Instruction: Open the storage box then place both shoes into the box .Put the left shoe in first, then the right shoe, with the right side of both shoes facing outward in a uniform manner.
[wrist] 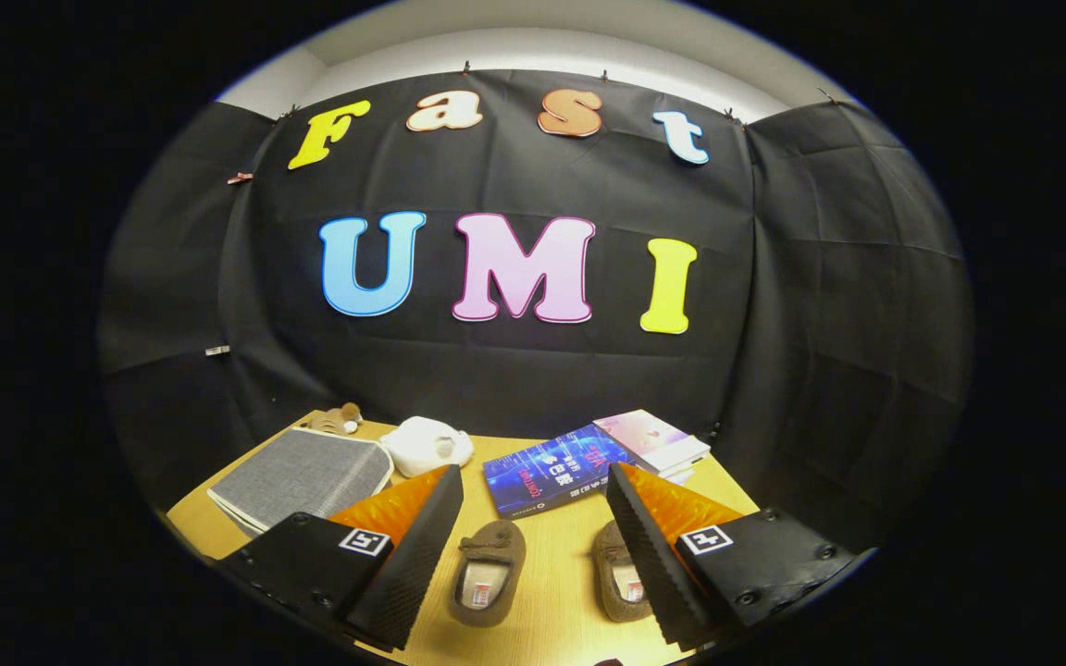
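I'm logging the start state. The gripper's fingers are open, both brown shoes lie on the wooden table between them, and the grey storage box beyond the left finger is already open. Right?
One slip: the grey storage box is closed, lying flat. As the gripper view shows, the gripper is open, and both brown shoes lie on the wooden table.

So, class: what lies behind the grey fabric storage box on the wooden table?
Behind the grey fabric storage box sits a small brown plush toy, partly hidden by the box, with a white soft object beside it. The open gripper holds nothing.
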